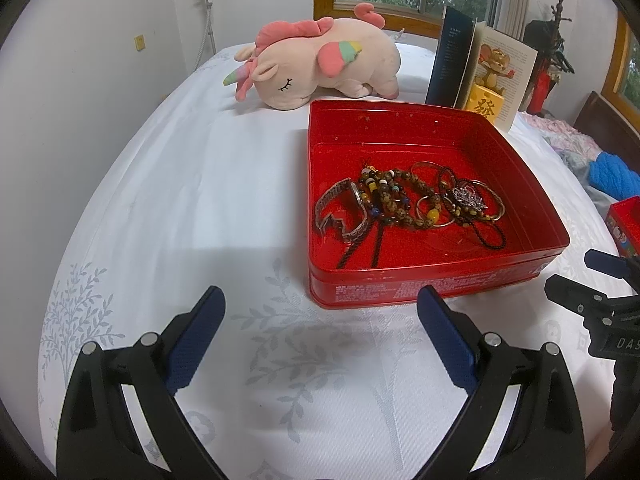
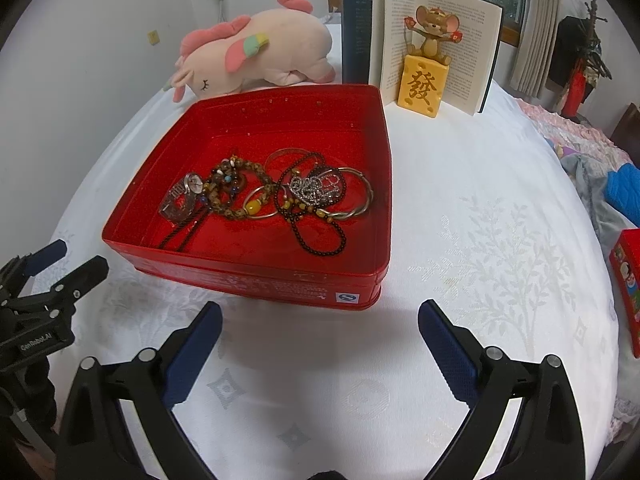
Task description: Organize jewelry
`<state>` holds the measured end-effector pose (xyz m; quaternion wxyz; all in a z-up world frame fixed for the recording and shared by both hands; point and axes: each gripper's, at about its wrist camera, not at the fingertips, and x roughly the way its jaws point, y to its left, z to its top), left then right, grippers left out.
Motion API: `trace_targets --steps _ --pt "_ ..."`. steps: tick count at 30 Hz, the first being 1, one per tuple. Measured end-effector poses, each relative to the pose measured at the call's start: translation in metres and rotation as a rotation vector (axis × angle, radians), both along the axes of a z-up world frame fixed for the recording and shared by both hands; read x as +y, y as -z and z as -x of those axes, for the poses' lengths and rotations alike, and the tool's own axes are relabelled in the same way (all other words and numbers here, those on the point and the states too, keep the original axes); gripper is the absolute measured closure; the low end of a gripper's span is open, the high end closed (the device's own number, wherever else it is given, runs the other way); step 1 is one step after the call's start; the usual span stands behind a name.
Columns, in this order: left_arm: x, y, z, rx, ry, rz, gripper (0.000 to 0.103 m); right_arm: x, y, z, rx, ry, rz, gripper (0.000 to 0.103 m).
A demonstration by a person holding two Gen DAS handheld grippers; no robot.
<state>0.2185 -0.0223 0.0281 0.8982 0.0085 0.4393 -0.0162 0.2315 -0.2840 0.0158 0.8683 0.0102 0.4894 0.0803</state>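
Observation:
A red tin box (image 1: 436, 280) (image 2: 256, 276) sits open on the white bedspread. Inside lies a tangle of jewelry: a metal watch (image 1: 346, 204) (image 2: 185, 196), brown bead bracelets (image 1: 394, 200) (image 2: 236, 186), silver bangles (image 2: 352, 192), a silver chain (image 1: 468, 198) (image 2: 316, 190) and a dark bead necklace (image 1: 490, 232) (image 2: 320, 240). My left gripper (image 1: 320, 300) is open, hovering just short of the box's near wall, holding nothing. My right gripper (image 2: 320, 312) is open too, at the box's near right corner. Each gripper shows at the edge of the other's view (image 1: 600, 284) (image 2: 60, 268).
A pink plush unicorn (image 1: 320, 64) (image 2: 256, 52) lies behind the box. An open book (image 2: 432, 36) stands upright with a mouse figurine on a yellow block (image 2: 424, 76) (image 1: 490, 100) before it. Another red box (image 2: 628, 280) (image 1: 624, 224) lies far right, near crumpled clothes (image 2: 600, 188).

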Motion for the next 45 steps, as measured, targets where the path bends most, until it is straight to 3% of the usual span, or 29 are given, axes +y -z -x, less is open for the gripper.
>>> trace_targets --steps 45 --pt "0.0017 0.0014 -0.001 0.006 -0.008 -0.001 0.007 -0.001 0.0019 -0.0009 0.001 -0.012 0.008 0.004"
